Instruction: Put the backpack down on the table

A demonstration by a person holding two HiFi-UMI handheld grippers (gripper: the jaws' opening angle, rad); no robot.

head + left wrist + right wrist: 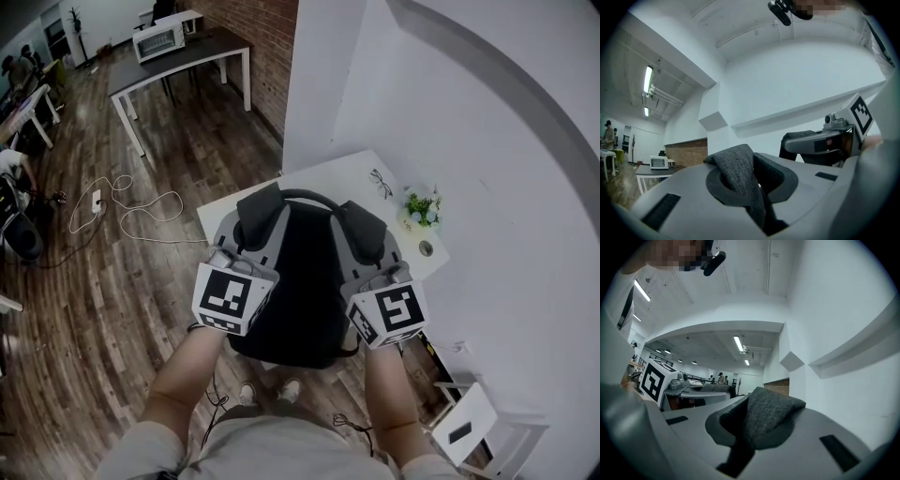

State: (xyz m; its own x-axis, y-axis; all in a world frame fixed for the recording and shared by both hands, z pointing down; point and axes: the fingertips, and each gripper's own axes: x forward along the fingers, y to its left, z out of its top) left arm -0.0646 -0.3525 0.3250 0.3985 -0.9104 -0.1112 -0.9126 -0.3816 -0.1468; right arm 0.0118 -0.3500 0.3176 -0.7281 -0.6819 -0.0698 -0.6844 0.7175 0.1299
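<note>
1. Grey woven cloth fills the left claw (745, 187). Its jaws are almost together, pinched on the left shoulder strap (736, 171), which bunches and folds up out of the grip.
2. Between the two claws hangs the backpack (300, 291), its black panel turned up toward the person. Its top handle lies beyond the claws, over the near edge of the white worktop (352, 173), and its lower end hangs on the near side, off that edge. I cannot tell whether any part already rests on the surface.
3. The right claw (754, 434) is likewise narrowed onto the right shoulder strap (771, 418), with a soft wad of the same grey cloth between its jaws.
4. The bag looks soft and limp, with some weight, so it will likely sag and swing. The padded straps squash under the jaws but seem grippy rather than slick. The sound hold is high on both straps, kept level.
5. Beyond and to the right of the right claw, glasses (380, 183) and a small plant (422, 208) sit on the worktop. Both are fragile and near the likely landing spot.
</note>
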